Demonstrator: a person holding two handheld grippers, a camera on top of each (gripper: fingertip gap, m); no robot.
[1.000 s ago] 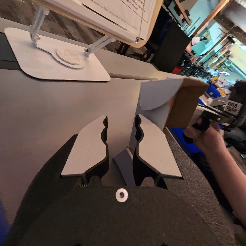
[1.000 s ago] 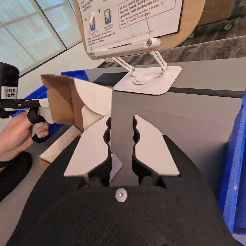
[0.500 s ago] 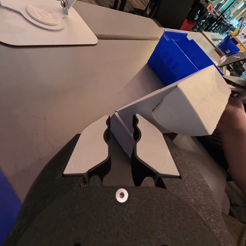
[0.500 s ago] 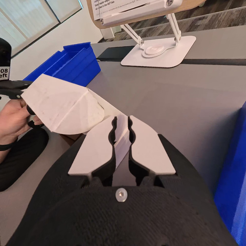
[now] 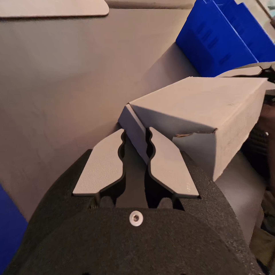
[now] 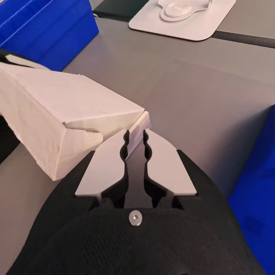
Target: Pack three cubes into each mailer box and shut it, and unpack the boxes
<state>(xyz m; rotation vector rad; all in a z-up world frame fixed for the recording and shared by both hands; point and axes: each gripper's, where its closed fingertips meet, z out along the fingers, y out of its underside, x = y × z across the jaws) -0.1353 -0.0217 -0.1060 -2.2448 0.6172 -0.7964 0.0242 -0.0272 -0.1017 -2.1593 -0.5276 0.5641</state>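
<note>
A white mailer box lies on the grey table with its lid folded down over it; it also shows in the right wrist view. My left gripper is shut on the box's left end wall, which runs down between the fingers. My right gripper is shut on the box's right end wall in the same way. The far end of the box reaches the other gripper at the edge of each view. No cubes show; the inside of the box is hidden.
A blue bin stands just behind the box's right end, and another blue bin behind its left end. A blue bin wall is close on my right. A white stand base sits at the back of the table. The left gripper's tips are roughly 15 cm from the right gripper's.
The lid has swung down from upright to closed over the box. Both grippers have tipped down and forward with it, and their jaws have narrowed on the end walls.
</note>
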